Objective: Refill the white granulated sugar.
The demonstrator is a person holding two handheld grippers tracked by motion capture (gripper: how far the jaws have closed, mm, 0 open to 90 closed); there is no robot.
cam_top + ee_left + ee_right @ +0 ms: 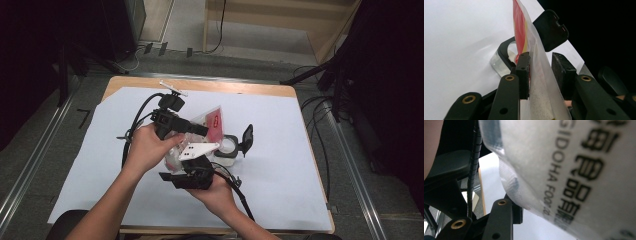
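Bag (212,121): clear plastic pouch with a red-and-yellow label panel and black print, white granules inside (541,105). It's hanging off the worktop, tilted, upper end leaning over the jar. In the left gripper view it's standing edge-on between that gripper's jaws, lying against one pad, a gap showing to the other. In the right gripper view its printed side (579,170) is sitting very close to the lens, blurred.

Jar (226,150): small clear container with a black rim, standing upright on the white worktop sheet. Its black hinged lid (247,138) is standing open, tipped back.
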